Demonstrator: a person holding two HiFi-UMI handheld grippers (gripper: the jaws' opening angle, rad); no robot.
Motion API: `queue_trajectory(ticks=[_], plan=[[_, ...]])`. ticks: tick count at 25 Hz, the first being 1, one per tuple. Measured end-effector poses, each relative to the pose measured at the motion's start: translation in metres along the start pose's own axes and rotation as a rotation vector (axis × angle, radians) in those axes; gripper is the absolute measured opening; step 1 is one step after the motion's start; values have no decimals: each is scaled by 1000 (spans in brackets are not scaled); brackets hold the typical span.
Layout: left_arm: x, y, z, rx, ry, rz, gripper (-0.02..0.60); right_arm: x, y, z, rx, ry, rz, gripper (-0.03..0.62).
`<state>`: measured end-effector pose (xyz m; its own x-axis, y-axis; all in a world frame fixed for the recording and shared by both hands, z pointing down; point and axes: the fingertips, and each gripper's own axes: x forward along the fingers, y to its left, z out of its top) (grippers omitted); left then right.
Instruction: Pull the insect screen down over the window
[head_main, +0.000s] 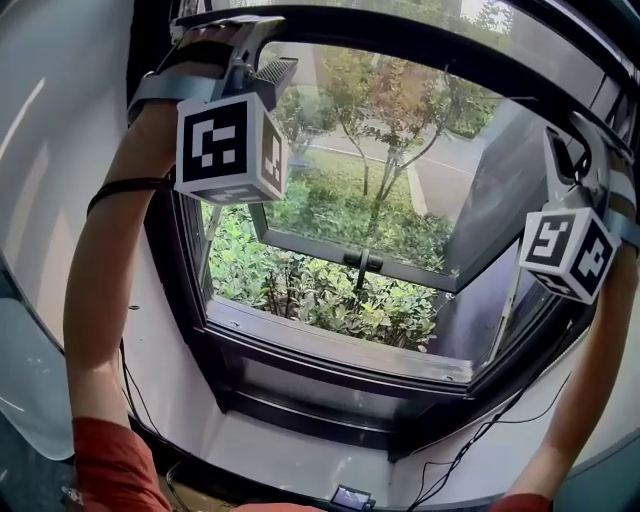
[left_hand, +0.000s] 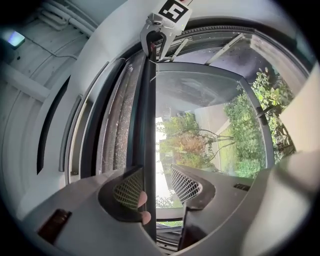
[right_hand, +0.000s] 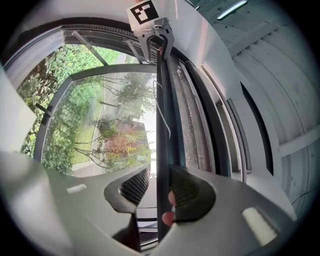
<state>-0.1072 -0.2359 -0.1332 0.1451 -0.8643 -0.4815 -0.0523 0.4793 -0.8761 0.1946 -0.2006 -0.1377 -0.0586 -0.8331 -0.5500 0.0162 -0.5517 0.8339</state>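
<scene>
The insect screen's dark pull bar (head_main: 400, 35) arcs across the top of the window in the head view. My left gripper (head_main: 272, 72) reaches up to it at the left, and my right gripper (head_main: 566, 150) at the right. In the left gripper view the bar (left_hand: 148, 125) runs between the jaws of the left gripper (left_hand: 155, 172). It lies against the left pad (left_hand: 127, 187), with a gap to the other pad. In the right gripper view the bar (right_hand: 163, 130) rests against the right pad (right_hand: 190, 192) of the right gripper (right_hand: 160, 170). Grey mesh (left_hand: 117, 115) trails behind the bar.
Beyond the frame an outward-tilted glass sash (head_main: 380, 160) with a black handle (head_main: 362, 262) hangs over green shrubs (head_main: 330, 295). A dark sill (head_main: 330, 350) and a white ledge (head_main: 300, 455) with black cables lie below. White wall (head_main: 60, 200) stands at the left.
</scene>
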Motion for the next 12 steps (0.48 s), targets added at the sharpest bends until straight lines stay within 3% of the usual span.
queue_trajectory(ticks=[12], plan=[[-26,-45,3,-5,-18,-47,179,-32,46,1,7,1,46,140]])
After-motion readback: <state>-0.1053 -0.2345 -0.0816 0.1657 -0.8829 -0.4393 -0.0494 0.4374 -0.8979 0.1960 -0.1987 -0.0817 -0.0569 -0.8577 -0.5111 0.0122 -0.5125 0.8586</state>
